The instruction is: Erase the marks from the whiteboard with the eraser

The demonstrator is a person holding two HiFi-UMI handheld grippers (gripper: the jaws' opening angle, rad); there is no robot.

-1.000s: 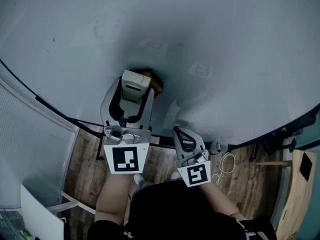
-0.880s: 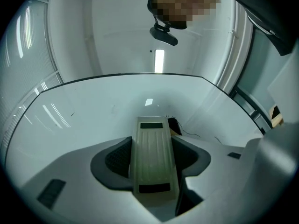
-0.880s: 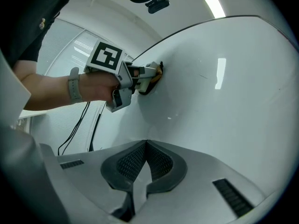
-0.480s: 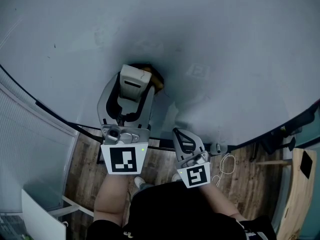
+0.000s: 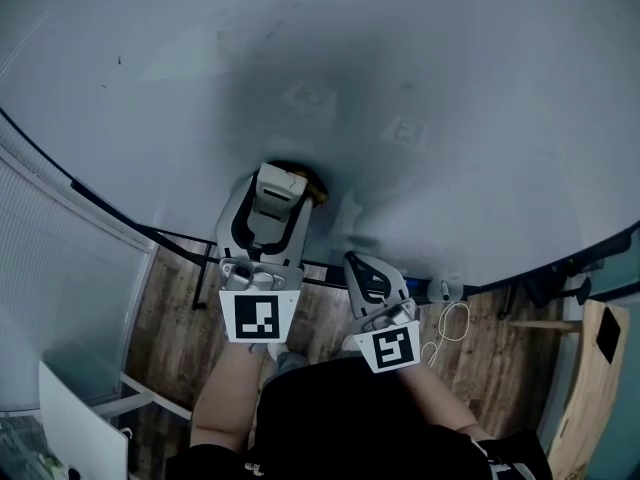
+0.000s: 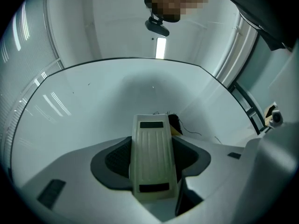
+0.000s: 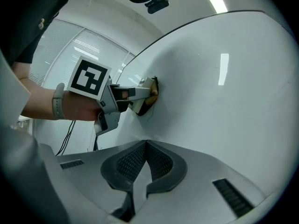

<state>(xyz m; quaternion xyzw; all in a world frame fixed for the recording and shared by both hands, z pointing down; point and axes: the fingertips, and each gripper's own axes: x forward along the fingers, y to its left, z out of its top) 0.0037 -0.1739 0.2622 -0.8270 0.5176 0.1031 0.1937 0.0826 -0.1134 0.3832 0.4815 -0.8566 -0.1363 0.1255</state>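
We had slid the eraser (image 6: 153, 157) toward six o'clock down the whiteboard (image 5: 450, 88), left hand-held gripper (image 5: 278, 192) clamped on it. Faint marks (image 5: 310, 96) were left at twelve. The right hand-held gripper (image 7: 145, 144) idled, jaws together.

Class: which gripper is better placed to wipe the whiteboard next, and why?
Left. The left gripper is shut on the eraser, whose end meets the whiteboard; the right gripper is shut on nothing, lower down.

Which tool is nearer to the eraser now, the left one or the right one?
Left. The left tool is shut on the eraser, held against the whiteboard. The right tool is shut and empty, to the eraser's right, apart from it.
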